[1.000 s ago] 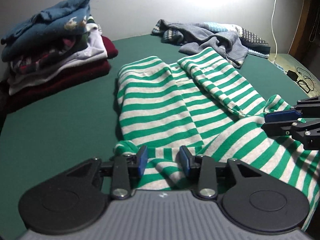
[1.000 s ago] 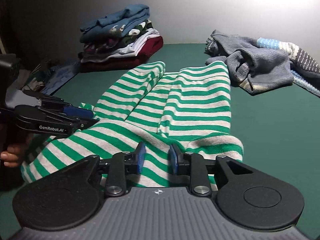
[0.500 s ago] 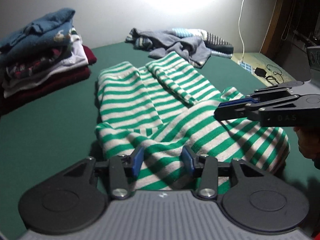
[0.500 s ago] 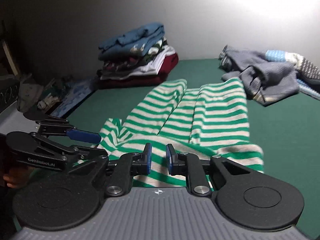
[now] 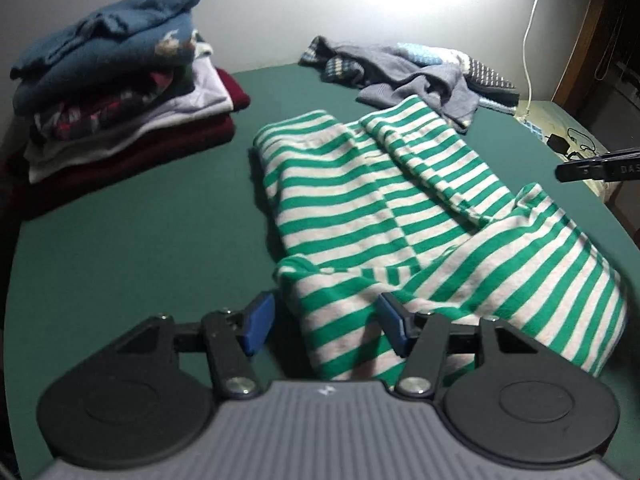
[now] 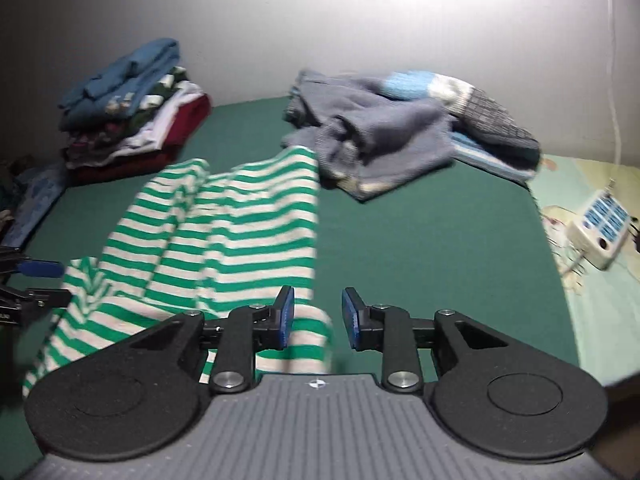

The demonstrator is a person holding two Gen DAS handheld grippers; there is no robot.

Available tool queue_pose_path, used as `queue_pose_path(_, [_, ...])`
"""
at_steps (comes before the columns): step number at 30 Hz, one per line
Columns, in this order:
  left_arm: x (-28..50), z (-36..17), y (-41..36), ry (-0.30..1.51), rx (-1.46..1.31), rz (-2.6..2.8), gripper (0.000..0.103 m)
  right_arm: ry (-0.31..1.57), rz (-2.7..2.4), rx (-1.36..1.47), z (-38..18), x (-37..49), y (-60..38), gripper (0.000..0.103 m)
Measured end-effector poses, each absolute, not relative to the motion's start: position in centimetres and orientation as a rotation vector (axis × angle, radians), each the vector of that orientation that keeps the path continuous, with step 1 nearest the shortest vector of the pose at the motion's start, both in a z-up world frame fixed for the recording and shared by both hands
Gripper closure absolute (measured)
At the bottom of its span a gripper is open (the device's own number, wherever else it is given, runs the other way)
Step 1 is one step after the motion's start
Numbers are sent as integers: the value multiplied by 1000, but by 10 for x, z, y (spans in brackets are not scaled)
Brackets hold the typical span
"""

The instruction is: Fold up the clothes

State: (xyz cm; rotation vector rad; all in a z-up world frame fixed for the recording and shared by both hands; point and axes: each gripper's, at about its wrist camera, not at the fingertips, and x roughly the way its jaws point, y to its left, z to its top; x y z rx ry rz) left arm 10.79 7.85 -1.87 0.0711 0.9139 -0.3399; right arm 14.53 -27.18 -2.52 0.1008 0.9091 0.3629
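Both the left gripper point(image 5: 326, 320) and right gripper point(image 6: 317, 316) hang spread wide, gripping nothing, at the striped shirt's point(image 5: 400, 216) near edge.

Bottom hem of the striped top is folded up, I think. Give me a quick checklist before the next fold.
1. Left gripper released: ok, jaws open, nothing clamped.
2. Right gripper released: ok, open beside the cloth.
3. Striped top hem folded up over the body: ok.
4. Fold lies flat: not ok, near edge is puffed.
5. Grey sweater heap clear of the top: cannot tell, edges look close.
6. Folded stack out of the way: ok.
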Motion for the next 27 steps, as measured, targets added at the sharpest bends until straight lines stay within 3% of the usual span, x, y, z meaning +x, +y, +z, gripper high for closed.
queue_pose_path(2, [111, -25, 81, 928, 42, -348, 43, 932, 313, 110, -24, 152, -289, 73])
queue_pose_path(5, [115, -28, 74, 933, 8, -377, 55, 960, 378, 236, -36, 153, -288, 73])
queue_pose_path(6, [116, -28, 69, 935, 13, -389, 61, 959, 394, 235, -39, 153, -283, 78])
queue_pose_path(9, [114, -28, 65, 936, 11, -401, 66, 950, 430, 202, -43, 155, -264, 90])
queue_pose_path(10, [112, -27, 65, 936, 4, -404, 79, 941, 436, 178, -41, 155, -258, 91])
queue_pose_path(11, [109, -20, 68, 922, -31, -426, 83, 915, 469, 170, -37, 152, -255, 92])
queue_pose_path(14, [102, -6, 69, 880, -64, -469, 81, 898, 509, 146, -35, 153, -250, 92])
queue_pose_path(19, [118, -34, 68, 959, -45, -456, 76, 933, 497, 80, -42, 165, -249, 91])
queue_pose_path(21, [117, -31, 72, 960, -25, -465, 71, 946, 499, 33, -35, 167, -249, 69])
queue_pose_path(22, [118, -29, 74, 964, -18, -470, 67, 952, 500, 9, -31, 168, -249, 64])
queue_pose_path(26, [127, -22, 82, 976, -10, -493, 63, 933, 521, 36, -12, 185, -260, 60])
queue_pose_path(27, [130, -20, 83, 967, -6, -491, 56, 935, 520, 55, -11, 192, -262, 60])
